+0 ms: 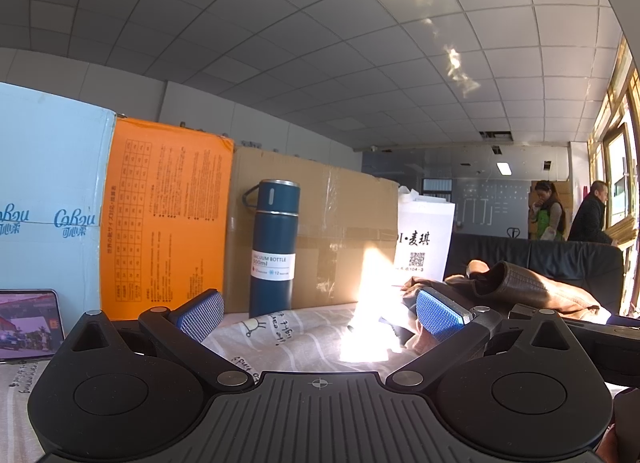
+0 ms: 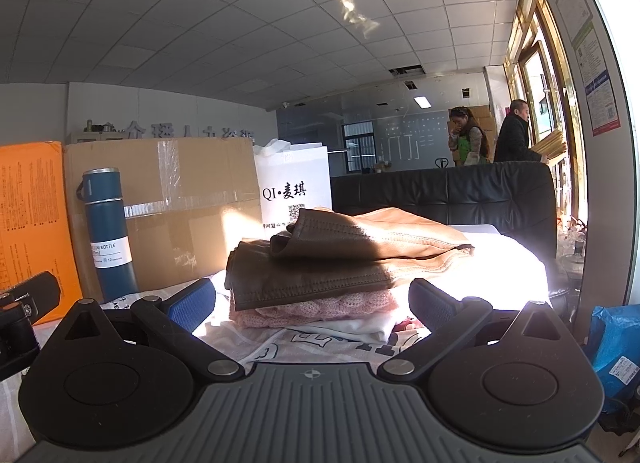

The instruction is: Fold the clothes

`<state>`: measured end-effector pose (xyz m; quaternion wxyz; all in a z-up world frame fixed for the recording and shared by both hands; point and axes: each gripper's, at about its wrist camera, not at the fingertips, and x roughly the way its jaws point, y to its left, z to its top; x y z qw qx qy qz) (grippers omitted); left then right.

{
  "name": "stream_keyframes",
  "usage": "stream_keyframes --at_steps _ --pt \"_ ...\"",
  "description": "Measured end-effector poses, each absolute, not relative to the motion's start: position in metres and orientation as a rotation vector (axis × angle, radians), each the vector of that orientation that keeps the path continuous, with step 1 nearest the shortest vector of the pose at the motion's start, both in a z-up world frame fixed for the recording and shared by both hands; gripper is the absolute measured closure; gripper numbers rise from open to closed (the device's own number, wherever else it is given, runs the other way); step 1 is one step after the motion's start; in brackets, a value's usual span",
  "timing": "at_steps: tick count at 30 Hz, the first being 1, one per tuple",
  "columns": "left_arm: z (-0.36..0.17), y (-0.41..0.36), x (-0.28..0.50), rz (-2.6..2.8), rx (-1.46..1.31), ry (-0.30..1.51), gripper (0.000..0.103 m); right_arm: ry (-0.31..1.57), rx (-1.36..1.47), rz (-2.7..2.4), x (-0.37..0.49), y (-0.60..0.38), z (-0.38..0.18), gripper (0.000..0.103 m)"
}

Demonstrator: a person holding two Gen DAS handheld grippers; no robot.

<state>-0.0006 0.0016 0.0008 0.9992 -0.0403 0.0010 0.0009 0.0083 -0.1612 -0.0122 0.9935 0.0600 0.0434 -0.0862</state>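
Right wrist view gives me the widest look at the work: the table (image 2: 496,247), covered in a printed cloth and half washed out by sunlight, carries a stack of clothes (image 2: 320,283) just ahead of my right claw (image 2: 312,303). The biggest piece, a brown leather garment (image 2: 352,259), lies doubled over on top, its upper flap a little askew. Under it sits a pink knit (image 2: 320,309), and below that a white garment (image 2: 352,327), both lying flat in the pile. My right claw stands spread wide, grasping nothing, level with the stack and near its front edge.

From the left wrist view, my left claw (image 1: 320,315) is likewise released and empty, pointed at the blue vacuum bottle (image 1: 274,247) in front of the cardboard box (image 1: 340,231), with the brown garment off to its right.

I judge the pile largely folded. Whether the leather piece is finished or wants one more squaring-up, I cannot settle; no loose, unfolded clothing shows in either view.
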Motion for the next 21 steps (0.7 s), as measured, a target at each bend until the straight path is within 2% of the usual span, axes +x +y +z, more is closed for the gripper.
stream_keyframes --at_steps 21 --pt "0.002 -0.002 -0.012 0.283 -0.027 0.004 0.0 0.08 0.045 -0.118 0.007 -0.147 -0.011 0.0"
